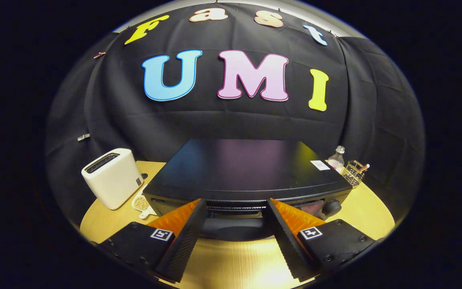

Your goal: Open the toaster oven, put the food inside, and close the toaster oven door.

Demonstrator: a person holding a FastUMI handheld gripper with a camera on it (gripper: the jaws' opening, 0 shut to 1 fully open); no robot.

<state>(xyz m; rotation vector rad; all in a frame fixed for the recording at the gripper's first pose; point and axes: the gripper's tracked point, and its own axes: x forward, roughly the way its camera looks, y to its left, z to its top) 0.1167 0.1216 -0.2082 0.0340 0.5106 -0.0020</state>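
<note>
Presently, from the gripper view, all places given from the toaster oven:
Toaster oven (247,170): black, on the round wooden table (235,261), door closed; opening not yet done.
Door handle (233,228): along the oven's front, just ahead of my fingertips.
My gripper (236,208): fingers spread wide, holding nothing, a tip at either side of the handle; contact I cannot tell.
Food: none I can make out for certain; loading and closing both remain, by my judgement.
White toaster (112,177): left of the oven.
Small dish (142,204): between that toaster and the oven, pale bits on it.
Bottle (336,159) and wire holder (354,171): right of the oven.
Sticker (320,165): on the oven's top, right corner; writing too small to read.
Brands: none legible.
</note>
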